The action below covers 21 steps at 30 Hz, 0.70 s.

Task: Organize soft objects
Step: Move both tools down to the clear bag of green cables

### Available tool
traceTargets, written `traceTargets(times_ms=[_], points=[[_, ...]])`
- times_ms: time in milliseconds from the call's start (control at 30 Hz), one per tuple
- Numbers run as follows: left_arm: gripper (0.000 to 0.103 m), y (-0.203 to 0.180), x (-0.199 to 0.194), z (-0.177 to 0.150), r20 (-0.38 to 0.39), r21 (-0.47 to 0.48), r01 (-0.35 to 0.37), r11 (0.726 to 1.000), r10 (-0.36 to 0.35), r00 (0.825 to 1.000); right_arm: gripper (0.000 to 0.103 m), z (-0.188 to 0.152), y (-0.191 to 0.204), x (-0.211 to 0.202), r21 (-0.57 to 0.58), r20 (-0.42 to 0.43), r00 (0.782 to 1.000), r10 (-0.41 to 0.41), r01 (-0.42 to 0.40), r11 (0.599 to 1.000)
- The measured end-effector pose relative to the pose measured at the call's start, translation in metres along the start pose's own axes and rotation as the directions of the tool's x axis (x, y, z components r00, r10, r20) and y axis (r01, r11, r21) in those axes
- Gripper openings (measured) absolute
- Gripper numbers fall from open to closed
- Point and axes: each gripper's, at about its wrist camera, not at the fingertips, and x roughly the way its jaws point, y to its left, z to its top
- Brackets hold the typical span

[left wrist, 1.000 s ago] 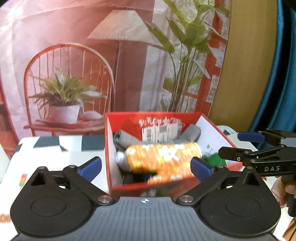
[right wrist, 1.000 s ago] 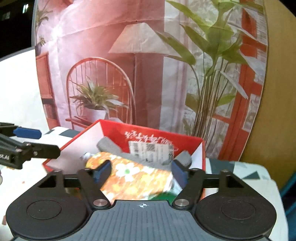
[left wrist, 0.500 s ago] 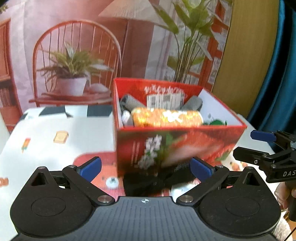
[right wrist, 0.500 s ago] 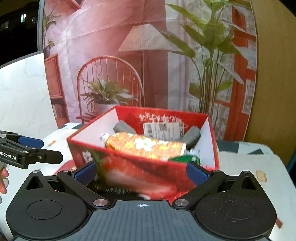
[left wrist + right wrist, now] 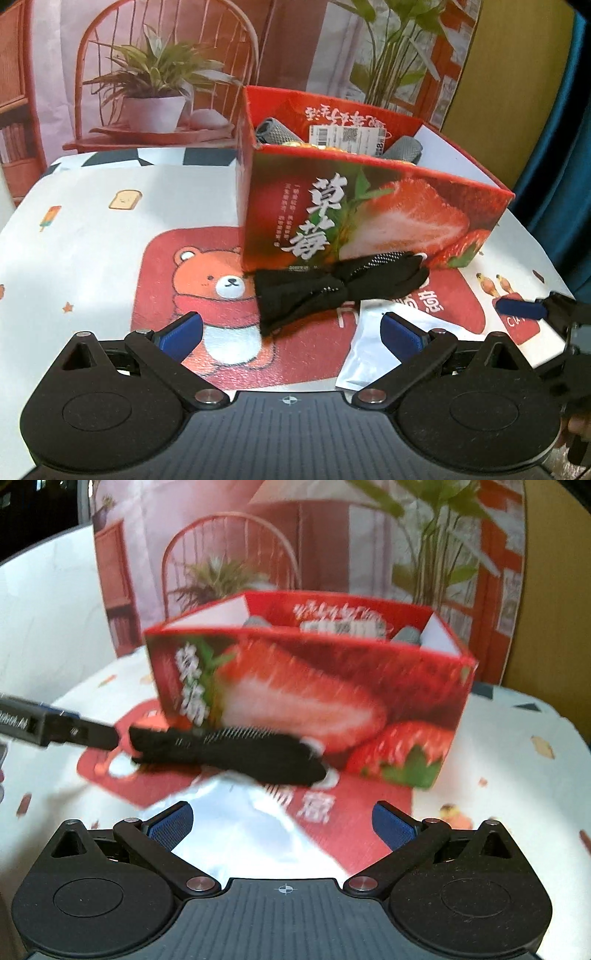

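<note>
Left wrist view: left gripper (image 5: 291, 330), jaws wide, nothing between them. Black sock (image 5: 334, 288) lies crumpled on the tabletop (image 5: 92, 236), touching the front foot of the strawberry box (image 5: 369, 218). Silver pouch (image 5: 373, 350) lies flat just below the sock, toward the right. Right gripper (image 5: 282, 821), jaws wide and empty, hangs over the pouch. Box is open-topped; grey rolled items (image 5: 275, 131) show above its rim. Open room: bare bear-print mat (image 5: 207, 280) left of the sock, and cloth-covered tabletop out to the rounded left edge. Right tabletop edge is near the box corner. Backdrop: printed poster (image 5: 166, 55) of chair, potted plant and lamp; teal curtain (image 5: 561, 147) at right.
</note>
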Motion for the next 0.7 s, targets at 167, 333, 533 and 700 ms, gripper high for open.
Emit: traceTargets(times_ms=[167, 333, 533, 700], points=[[0.103, -0.007, 0.008, -0.004, -0.012, 0.008, 0.018, 1.000, -0.018, 1.000, 0.102, -0.014, 0.011, 0.002, -0.020, -0.046, 0.999, 0.013, -0.014, 1.000], [0.103, -0.010, 0.014, -0.007, -0.021, 0.011, 0.022, 1.000, -0.022, 1.000, 0.102, -0.029, 0.020, 0.002, -0.079, -0.079, 0.997, 0.018, -0.024, 0.997], [0.103, -0.007, 0.014, -0.007, -0.019, 0.006, 0.010, 1.000, -0.010, 1.000, 0.102, -0.039, 0.028, 0.010, -0.147, -0.100, 0.995, -0.014, -0.001, 0.989], [0.103, -0.007, 0.015, -0.007, -0.015, 0.008, 0.000, 1.000, 0.000, 1.000, 0.102, -0.034, 0.023, 0.019, -0.162, -0.094, 0.995, -0.021, 0.005, 0.987]])
